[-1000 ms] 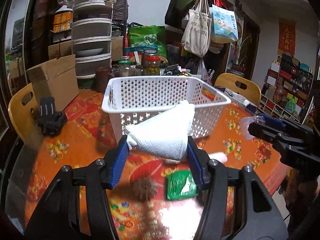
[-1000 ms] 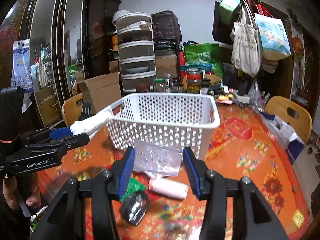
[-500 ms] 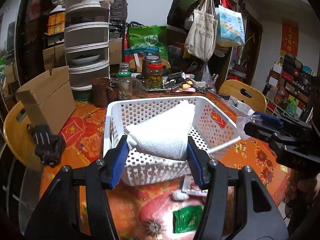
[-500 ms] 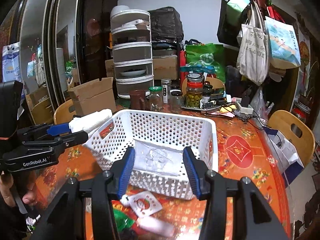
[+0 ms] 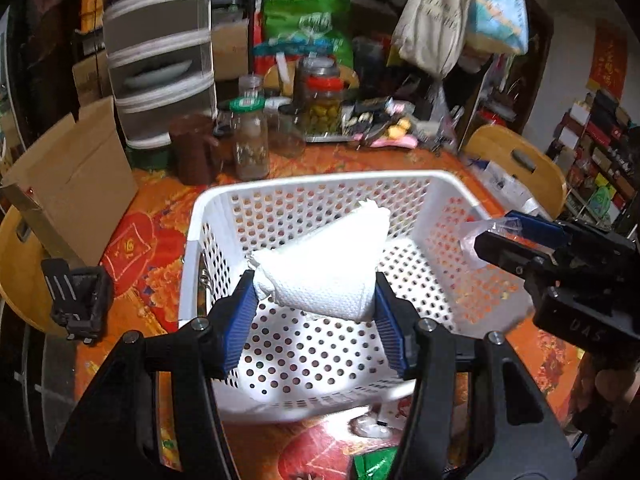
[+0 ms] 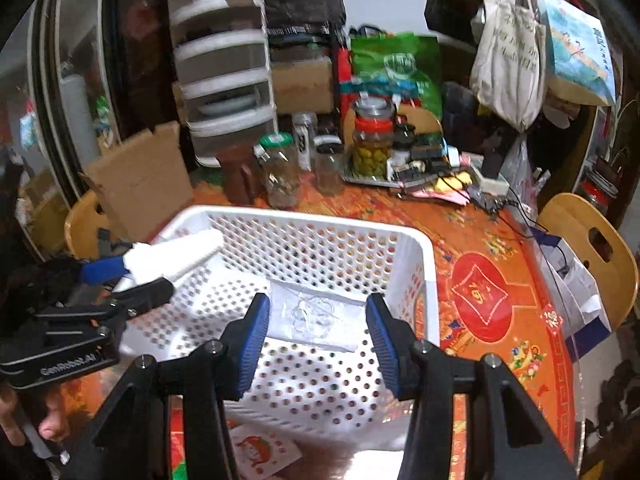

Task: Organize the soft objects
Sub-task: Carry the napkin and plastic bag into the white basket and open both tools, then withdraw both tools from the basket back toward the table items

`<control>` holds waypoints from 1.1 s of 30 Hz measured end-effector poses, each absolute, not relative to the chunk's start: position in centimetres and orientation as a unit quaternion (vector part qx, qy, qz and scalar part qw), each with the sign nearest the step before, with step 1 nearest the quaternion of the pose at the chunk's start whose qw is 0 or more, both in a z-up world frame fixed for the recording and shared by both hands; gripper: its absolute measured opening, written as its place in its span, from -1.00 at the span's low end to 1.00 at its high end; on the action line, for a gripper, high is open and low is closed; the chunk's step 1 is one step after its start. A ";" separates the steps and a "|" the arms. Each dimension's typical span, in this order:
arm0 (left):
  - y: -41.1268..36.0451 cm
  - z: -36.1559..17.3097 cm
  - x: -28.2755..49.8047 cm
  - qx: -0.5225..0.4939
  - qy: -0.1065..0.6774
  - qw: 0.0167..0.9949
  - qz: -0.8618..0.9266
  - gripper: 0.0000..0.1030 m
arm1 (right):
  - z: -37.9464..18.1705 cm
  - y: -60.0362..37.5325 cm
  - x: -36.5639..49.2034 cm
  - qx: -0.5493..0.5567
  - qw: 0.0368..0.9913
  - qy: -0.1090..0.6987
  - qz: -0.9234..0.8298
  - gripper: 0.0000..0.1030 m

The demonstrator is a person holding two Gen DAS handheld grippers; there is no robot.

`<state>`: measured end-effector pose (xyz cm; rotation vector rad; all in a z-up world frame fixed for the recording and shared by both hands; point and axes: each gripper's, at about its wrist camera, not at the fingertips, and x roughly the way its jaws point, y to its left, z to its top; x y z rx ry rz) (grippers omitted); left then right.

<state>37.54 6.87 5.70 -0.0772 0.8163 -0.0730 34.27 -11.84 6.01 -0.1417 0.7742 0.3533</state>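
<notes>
A white perforated basket sits on the orange patterned table. My left gripper is shut on a folded white paper towel and hangs over the basket's inside. From the right wrist view the same towel pokes out of the left gripper at the basket's left rim. My right gripper is shut on a clear crinkly plastic bag, also held above the basket floor. In the left wrist view the right gripper reaches in from the right with the bag at its tip.
Glass jars, a brown mug, a cardboard box and stacked drawers crowd the table's far side. Small packets lie on the table in front of the basket. Wooden chairs stand around.
Both grippers, each with its load, have moved forward from in front of the basket to above its inside. The loose items on the table slid down out of view.
</notes>
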 end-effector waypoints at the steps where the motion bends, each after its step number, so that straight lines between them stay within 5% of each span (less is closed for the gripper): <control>1: 6.9 5.3 38.1 -0.039 0.404 0.913 -0.035 0.04 | 5.3 -11.7 35.1 -0.073 0.904 0.388 0.165 -0.05; 25: 5.6 -0.6 43.3 -0.023 0.487 0.873 -0.015 0.09 | 0.2 -9.9 39.3 -0.085 0.855 0.483 0.170 -0.02; 28: 5.4 -0.3 42.8 -0.020 0.477 0.878 -0.018 0.34 | 0.5 -10.2 39.1 -0.075 0.859 0.476 0.172 0.08; 33: 6.3 1.5 41.2 -0.036 0.451 0.892 -0.017 0.51 | 2.4 -11.6 37.9 -0.057 0.875 0.449 0.174 0.64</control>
